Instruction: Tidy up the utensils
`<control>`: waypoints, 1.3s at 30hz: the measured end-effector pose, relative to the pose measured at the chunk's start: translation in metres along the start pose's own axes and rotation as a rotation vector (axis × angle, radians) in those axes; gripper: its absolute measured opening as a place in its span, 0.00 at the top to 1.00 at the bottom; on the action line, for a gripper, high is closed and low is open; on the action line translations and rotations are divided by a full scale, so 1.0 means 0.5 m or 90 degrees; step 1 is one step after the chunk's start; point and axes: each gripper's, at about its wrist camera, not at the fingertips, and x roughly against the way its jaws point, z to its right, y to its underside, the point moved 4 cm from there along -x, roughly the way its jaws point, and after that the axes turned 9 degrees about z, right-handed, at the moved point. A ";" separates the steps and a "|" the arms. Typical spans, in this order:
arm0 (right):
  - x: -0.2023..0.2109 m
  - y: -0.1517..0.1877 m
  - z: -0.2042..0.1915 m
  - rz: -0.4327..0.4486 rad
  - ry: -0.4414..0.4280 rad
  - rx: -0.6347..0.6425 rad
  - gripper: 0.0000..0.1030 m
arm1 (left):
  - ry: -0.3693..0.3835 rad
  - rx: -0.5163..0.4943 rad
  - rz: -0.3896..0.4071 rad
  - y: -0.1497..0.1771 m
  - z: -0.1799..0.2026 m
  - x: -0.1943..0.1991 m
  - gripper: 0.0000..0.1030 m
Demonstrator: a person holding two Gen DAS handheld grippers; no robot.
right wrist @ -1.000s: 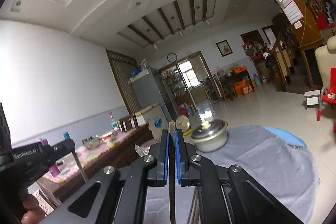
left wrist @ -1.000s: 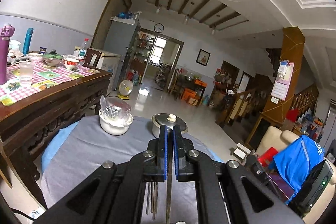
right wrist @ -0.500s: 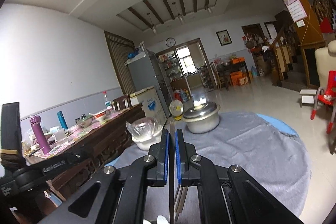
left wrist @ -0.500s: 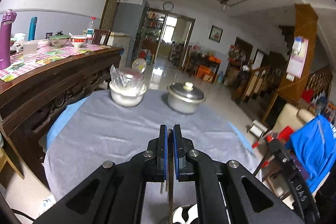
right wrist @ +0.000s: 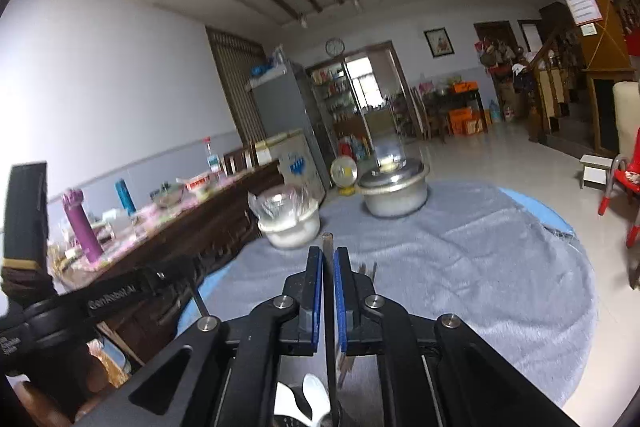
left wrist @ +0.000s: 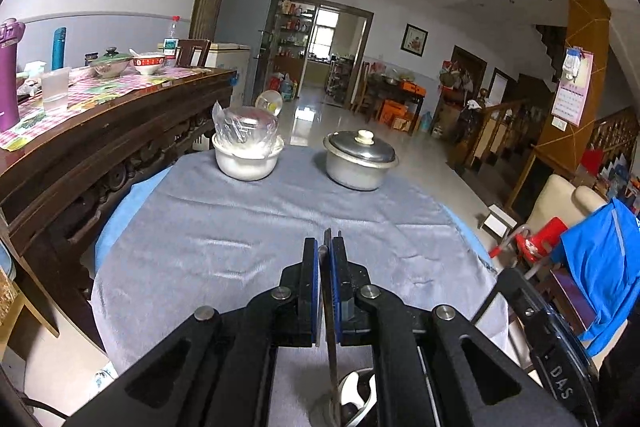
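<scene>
1. Along the far left, a dark wooden sideboard point(left wrist: 100, 131) is carrying a purple flask point(left wrist: 8, 75), a plastic cup point(left wrist: 54, 87) and bowls; none of it is touching the work area.
2. Left of centre on the grey cloth point(left wrist: 240, 227), a white bowl point(left wrist: 246, 157) with a plastic-wrapped dish on top is sitting at the far edge, probably parked clear of the sorting.
3. Beside it, well apart, a lidded steel pot point(left wrist: 360, 163) is standing upright.
4. At centre, the left gripper point(left wrist: 327, 259) is pinching a thin flat utensil handle point(left wrist: 329, 307) upright between its blue pads; the lower end is hanging toward a holder point(left wrist: 356, 399) showing white spoons, likely the sorting container.
5. Rightward, the right gripper point(right wrist: 328, 259) is likewise pressing its pads onto a slim utensil shaft point(right wrist: 328, 291), tip up; white spoons point(right wrist: 312, 399) are lying just below.
6. Far right, a red chair point(right wrist: 624, 195) is standing on the floor.
</scene>
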 end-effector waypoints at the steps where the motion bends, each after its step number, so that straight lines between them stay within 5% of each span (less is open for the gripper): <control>1: -0.006 0.003 0.000 -0.018 0.007 0.009 0.93 | 0.001 -0.002 -0.002 0.001 -0.001 -0.001 0.94; 7: -0.022 0.021 0.000 -0.085 0.046 0.039 0.92 | -0.005 -0.010 -0.014 0.011 -0.014 -0.005 0.70; 39: -0.027 -0.002 -0.004 -0.140 0.156 0.098 0.91 | -0.044 0.018 -0.009 -0.001 -0.064 -0.001 0.55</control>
